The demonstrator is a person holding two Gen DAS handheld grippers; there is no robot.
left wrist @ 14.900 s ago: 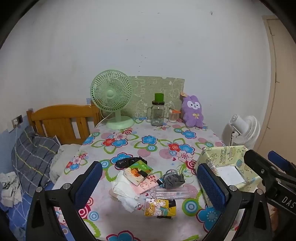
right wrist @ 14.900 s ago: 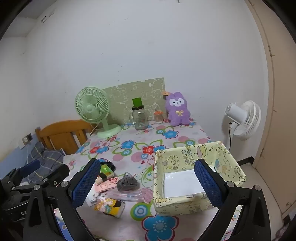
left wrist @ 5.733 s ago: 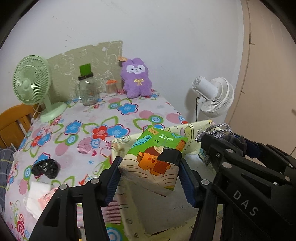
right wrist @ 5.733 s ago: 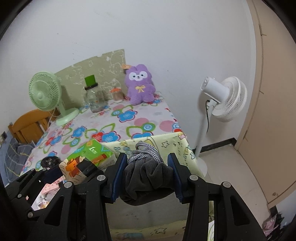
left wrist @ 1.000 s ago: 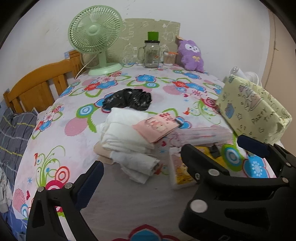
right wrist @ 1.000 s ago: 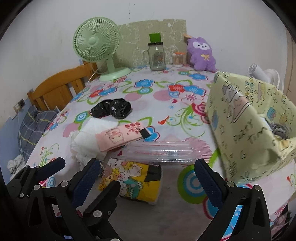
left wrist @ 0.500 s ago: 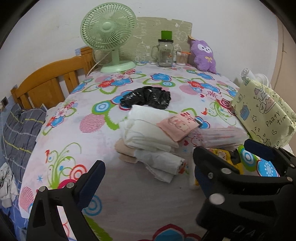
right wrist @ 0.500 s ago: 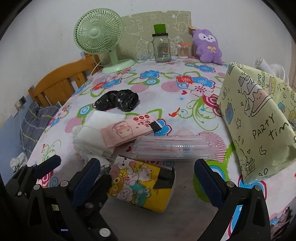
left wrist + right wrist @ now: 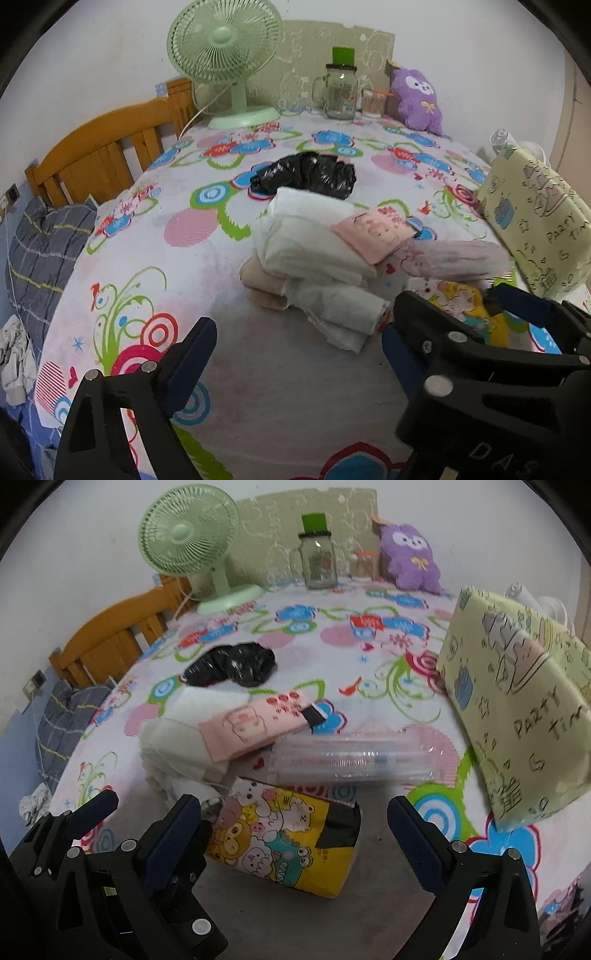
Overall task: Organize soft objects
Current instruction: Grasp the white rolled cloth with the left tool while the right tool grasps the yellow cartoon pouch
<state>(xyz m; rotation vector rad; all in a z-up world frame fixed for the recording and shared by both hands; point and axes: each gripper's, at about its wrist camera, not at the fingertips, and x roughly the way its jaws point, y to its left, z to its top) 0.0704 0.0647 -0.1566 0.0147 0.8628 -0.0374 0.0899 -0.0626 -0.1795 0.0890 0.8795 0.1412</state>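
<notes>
A: Both tools are down low over the flowered tablecloth [image 9: 258,387] now. The left gripper [image 9: 295,354] has its jaws spread wide with nothing between the pads, though they have just been closing a touch.

B: Same on the other side. The right gripper [image 9: 291,827] is spread, empty, its jaws easing inward too. The yellow cartoon tissue pack [image 9: 288,842] sits right in its gap, at 12 o'clock from the fingertips, but the pads are not on it yet.

A: And the left one lines up on the folded white cloths [image 9: 317,251], at 1 o'clock from it, with the pink pouch [image 9: 376,232] lying on top of the stack.

B: So 2 fresh pick-ups look set, I'd say. Compare that with about 6 seconds back: the left tool was clamped on a green tissue pack and the right on a grey bundle, both held over the yellow party box [image 9: 517,709].

A: Neither is in the jaws now, so both seem delivered. From here the box shows only its outer wall, at 3 o'clock on the table; I can't see inside.

B: In the last second the views have crept closer to the pile. The black plastic bag [image 9: 232,664] stays at 11 o'clock behind the cloths, the clear ribbed case [image 9: 354,757] lies just past the yellow pack.

A: At the very start the pile was fuller, green pack and grey bundle included. 2 soft things gone, several left.
</notes>
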